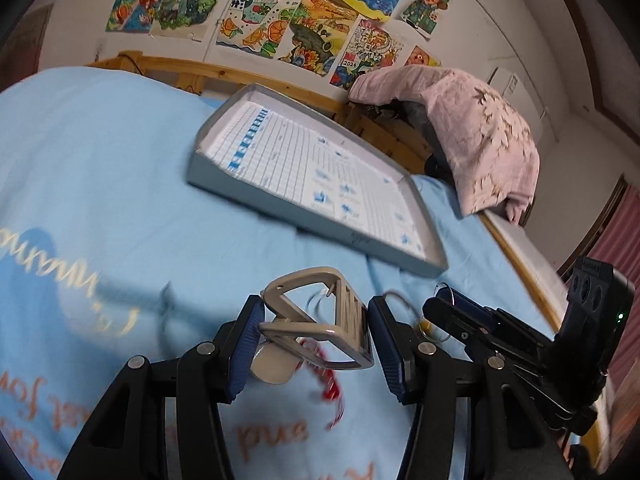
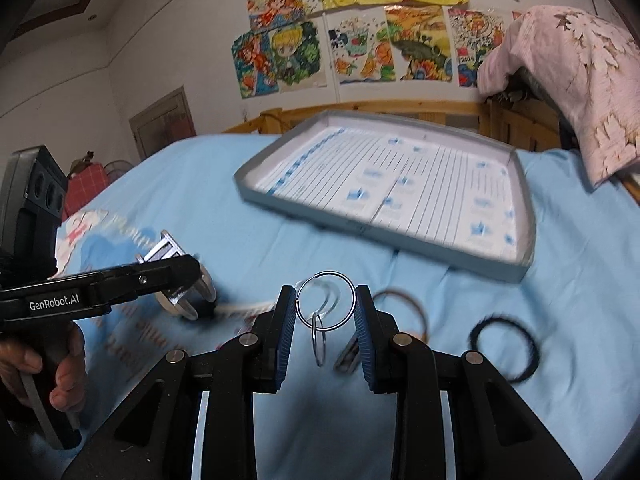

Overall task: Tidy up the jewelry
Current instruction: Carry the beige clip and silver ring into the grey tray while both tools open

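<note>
Jewelry lies scattered over a soft light-blue bedspread (image 2: 280, 220) printed with cursive lettering. In the right wrist view, low in the centre of the frame, the right gripper (image 2: 325, 312) pinches a thin silver wire ring (image 2: 326, 300) by its two sides between ribbed blue pads, with a smaller silver ring (image 2: 320, 338) dangling from it; the jaws stand narrow around the hoop. To the right of it on the cloth lie a slim brown hoop (image 2: 404, 312) and, farther right, a thick black band (image 2: 506, 348), both round and blurred.

In the left wrist view, at lower centre, the left gripper (image 1: 316, 332) clamps an angular, open-framed bangle (image 1: 320, 320) of matte grey metal, its flat bars forming triangle and rectangle outlines; the jaws stand about half wide and the ribbed blue pads press on its two sides. Something red and blurred (image 1: 332, 384) lies on the cloth below it. The same bangle shows at the left of the right wrist view, where a hand (image 2: 44, 364) grips the black handle.

A shallow rectangular grey tray (image 1: 208, 160), lined with white ruled paper carrying blue marks, sits on the bedspread in the upper middle of both views, apart from both grippers. Behind it runs a wooden bed rail (image 2: 400, 108), with a pink flower-patterned cloth (image 1: 480, 132) draped at the right and bright drawings (image 1: 260, 12) on the wall.
</note>
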Tool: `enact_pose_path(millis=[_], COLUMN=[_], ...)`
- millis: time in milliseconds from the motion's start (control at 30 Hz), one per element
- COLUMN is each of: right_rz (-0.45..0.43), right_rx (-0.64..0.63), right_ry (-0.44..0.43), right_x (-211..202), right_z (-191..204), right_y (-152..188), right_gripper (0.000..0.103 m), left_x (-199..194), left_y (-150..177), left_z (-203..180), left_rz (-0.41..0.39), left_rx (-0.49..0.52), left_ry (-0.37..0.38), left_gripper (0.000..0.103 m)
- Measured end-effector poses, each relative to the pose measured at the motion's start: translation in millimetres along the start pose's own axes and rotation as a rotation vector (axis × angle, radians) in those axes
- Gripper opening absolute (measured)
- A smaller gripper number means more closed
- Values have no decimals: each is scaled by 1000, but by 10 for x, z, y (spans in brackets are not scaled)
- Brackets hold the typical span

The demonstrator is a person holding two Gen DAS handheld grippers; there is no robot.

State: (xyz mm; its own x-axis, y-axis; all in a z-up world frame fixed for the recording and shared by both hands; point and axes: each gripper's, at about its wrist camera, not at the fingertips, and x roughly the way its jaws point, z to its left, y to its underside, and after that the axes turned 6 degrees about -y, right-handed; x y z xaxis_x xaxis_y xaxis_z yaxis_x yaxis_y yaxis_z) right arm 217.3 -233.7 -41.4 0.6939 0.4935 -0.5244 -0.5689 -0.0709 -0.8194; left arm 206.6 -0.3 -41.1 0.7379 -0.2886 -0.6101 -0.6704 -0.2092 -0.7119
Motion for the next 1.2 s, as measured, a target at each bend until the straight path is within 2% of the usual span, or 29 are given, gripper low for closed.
enact_pose_path(millis=[100, 233, 533, 767, 900, 1100, 1133, 1200], right_rz=[-22, -44, -60, -11, 21, 40, 45, 42], right_rx=[8, 15, 75, 93, 87, 109, 114, 118], right_ry=[12, 43, 81, 77, 78, 85, 84, 95], right_x=[92, 279, 876, 1209, 1256, 1264, 1250, 1210], right_z=[-165, -368, -719, -762, -753, -794, -804, -806], right_y=[-187, -412, -725, -716, -608, -575, -575, -573], right_gripper=[26, 26, 26, 26, 26, 27, 29, 39], left_x=[94, 294, 884, 1153, 1150, 1096, 1082, 1032], left_y=[-189, -509, -1009, -1076, -1012, -1001, -1007, -1004], left_z=[-46, -116, -23, 24, -48, -58, -45, -25], left_rz=[-25, -102, -148, -110, -125, -134, -132, -139], left_rx=[-6, 19, 6, -5, 45, 50, 42, 30], left_ry=[13, -1, -38, -65, -91, -117, -122, -123], left_gripper=[51, 51, 50, 50, 50, 51, 53, 62])
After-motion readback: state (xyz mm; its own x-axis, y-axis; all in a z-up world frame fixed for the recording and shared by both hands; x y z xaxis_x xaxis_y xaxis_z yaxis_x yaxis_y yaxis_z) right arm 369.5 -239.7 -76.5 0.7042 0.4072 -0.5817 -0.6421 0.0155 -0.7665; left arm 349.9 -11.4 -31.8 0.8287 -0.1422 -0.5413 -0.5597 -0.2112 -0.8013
